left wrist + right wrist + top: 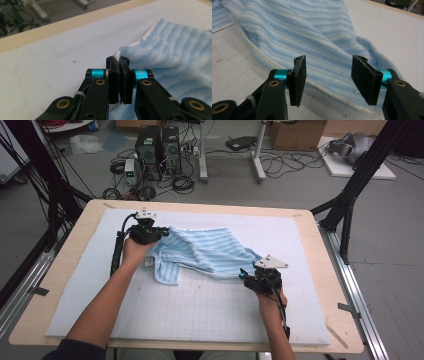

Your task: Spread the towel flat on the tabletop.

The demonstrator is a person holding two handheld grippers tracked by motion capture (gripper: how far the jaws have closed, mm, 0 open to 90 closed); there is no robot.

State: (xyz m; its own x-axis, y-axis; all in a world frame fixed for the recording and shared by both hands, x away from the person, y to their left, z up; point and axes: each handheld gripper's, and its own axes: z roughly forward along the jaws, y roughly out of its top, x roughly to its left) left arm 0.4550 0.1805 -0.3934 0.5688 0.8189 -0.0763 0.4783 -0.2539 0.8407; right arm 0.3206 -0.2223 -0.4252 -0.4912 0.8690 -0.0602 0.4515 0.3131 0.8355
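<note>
A light blue striped towel (205, 251) lies rumpled on the white mat (200, 310), partly folded over itself at its near left. My left gripper (161, 233) is at the towel's far left corner, and its jaws are shut on the towel's white-edged corner (120, 53). My right gripper (243, 275) sits at the towel's near right edge. Its jaws stand wide open, with the striped towel (312, 32) just beyond the pads (298, 75) and nothing between them.
The mat covers a wooden table (330, 320) whose rim (50, 27) runs just past the left gripper. Beyond the table, the floor holds computer towers (157, 147), cables and cardboard boxes (300, 132). Black frame legs (350, 205) stand at both sides.
</note>
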